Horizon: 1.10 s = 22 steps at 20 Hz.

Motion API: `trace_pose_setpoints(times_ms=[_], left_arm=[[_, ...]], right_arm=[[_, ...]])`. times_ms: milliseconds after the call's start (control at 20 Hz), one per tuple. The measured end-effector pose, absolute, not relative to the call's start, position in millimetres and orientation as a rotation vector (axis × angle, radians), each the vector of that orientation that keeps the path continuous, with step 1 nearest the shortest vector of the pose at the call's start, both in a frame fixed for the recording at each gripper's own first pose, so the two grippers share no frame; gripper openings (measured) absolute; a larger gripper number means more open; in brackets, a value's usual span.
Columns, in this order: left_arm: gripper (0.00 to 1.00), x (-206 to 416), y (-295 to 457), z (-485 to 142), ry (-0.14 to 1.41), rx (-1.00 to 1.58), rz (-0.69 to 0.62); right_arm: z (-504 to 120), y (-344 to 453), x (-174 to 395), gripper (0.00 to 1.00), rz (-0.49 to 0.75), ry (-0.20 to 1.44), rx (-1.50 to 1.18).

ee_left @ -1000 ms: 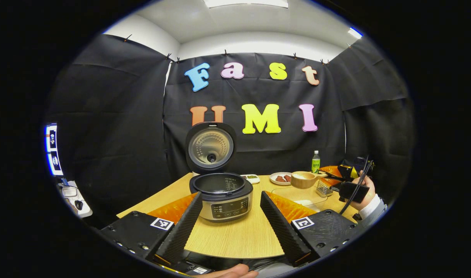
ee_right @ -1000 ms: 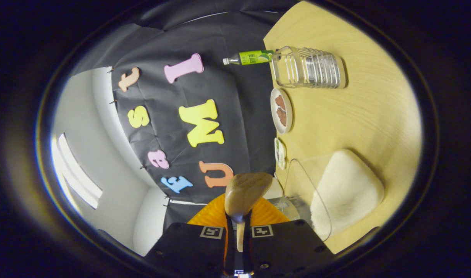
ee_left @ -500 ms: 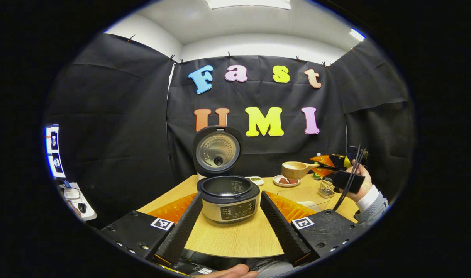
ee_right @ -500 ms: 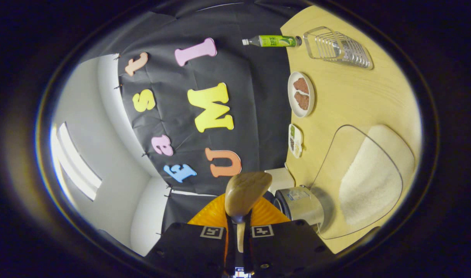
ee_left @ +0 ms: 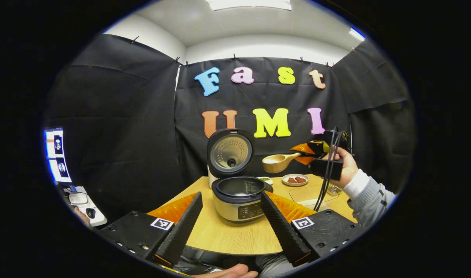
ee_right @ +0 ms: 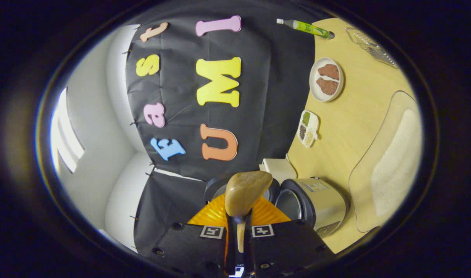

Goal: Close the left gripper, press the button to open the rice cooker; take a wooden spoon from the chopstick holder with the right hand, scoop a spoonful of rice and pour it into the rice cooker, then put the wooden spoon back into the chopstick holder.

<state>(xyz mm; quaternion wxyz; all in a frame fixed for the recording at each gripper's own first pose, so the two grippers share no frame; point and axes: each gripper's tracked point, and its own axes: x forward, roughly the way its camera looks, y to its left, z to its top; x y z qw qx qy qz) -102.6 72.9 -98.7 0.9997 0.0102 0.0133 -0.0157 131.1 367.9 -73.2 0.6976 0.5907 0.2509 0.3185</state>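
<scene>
My right gripper (ee_right: 238, 226) is clenched on the handle of the wooden spoon (ee_left: 277, 163), both fingers pressing the stem with the bowl standing out ahead of them, and I hold it in the air to the right of the rice cooker (ee_left: 240, 197) and above its rim. In the left gripper view a pale heap shows in the spoon's bowl, which I take for the scooped rice, and the bowl looks about level. The rice cooker sits open, its lid (ee_left: 230, 152) tilted up at the back and the dark inner pot bare. My left gripper (ee_left: 229, 220) rests low in front of the rice cooker, its fingers spread wide and holding nothing. The clear tray of rice (ee_right: 393, 162) lies on the table (ee_left: 239, 235) to the right of the rice cooker, and the wire chopstick holder (ee_right: 370, 45) stands farther out on that same side, beyond the tray. I judge I am on the carry, between scoop and pour. Next I need to bring the spoon's bowl over the open pot, keeping it level until it is past the rim, then roll my wrist to tip the rice in.
</scene>
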Motion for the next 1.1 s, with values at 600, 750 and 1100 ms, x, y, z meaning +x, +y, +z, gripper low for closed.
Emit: trace_pose_setpoints(times_ms=[600,750,1100], left_arm=[[0.96,-112.5,77.1,-120.7,0.036,0.035,-0.072],[0.96,-112.9,78.1,-131.1,0.054,0.023,-0.076],[0.96,-111.7,89.2,-136.0,0.073,0.021,-0.051]], right_arm=[[-56.9,429.5,144.0,0.13,0.616,0.348,0.748],[-50.4,442.5,134.1,0.13,0.612,0.298,0.669],[-44.0,460.8,123.2,0.13,0.557,0.169,0.350]])
